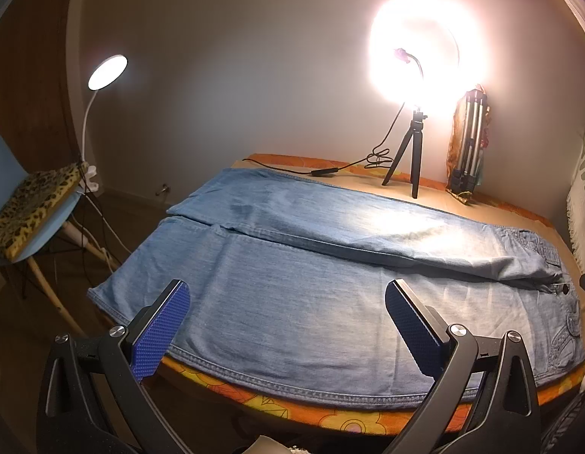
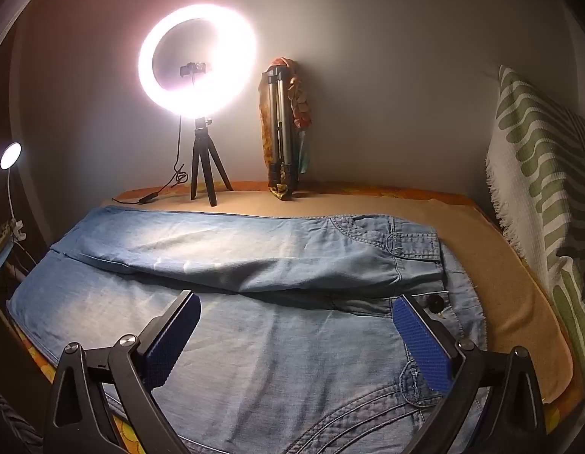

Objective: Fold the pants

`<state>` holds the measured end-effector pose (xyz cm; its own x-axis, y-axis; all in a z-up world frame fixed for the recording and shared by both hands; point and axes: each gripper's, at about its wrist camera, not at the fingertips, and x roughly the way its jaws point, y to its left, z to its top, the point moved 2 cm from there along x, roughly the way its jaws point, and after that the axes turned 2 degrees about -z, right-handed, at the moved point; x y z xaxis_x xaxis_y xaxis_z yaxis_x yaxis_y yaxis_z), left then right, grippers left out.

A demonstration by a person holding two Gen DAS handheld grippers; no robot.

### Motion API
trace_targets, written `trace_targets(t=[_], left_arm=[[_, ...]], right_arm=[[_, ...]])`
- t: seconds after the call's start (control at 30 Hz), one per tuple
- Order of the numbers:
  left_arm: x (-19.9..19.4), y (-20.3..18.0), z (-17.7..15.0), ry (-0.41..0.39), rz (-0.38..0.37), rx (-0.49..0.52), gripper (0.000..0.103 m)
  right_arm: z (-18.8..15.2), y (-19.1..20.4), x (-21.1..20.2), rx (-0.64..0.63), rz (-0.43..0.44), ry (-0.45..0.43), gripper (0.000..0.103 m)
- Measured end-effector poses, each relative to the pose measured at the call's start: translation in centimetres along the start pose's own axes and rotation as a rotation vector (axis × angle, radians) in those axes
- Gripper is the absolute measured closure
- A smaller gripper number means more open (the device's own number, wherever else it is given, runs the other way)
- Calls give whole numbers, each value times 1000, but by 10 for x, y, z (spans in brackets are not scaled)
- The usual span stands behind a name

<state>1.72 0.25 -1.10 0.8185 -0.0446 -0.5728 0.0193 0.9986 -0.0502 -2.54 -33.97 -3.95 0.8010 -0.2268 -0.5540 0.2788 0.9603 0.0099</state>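
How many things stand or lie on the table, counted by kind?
Pants: 1
Ring light on a small tripod: 1
Folded tripod wrapped in cloth: 1
Total: 3

The left gripper [image 1: 286, 325] had black angular arms with round silver screws. The right gripper [image 2: 296, 335] looked the same. Their fingers [image 1: 162, 335] carried blue dotted pads.

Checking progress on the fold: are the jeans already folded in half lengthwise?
No, the jeans lie flat with both legs spread side by side on the table.
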Motion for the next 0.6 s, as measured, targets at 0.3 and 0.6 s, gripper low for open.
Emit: trace_targets(t=[0.3,0.6], left_arm=[[0,-1,1,1,2,2,0],[0,-3,2,0,3,4,0]], right_arm=[[-1,-4,-1,1,2,-1,0],[-1,-3,-1,1,2,-1,0]])
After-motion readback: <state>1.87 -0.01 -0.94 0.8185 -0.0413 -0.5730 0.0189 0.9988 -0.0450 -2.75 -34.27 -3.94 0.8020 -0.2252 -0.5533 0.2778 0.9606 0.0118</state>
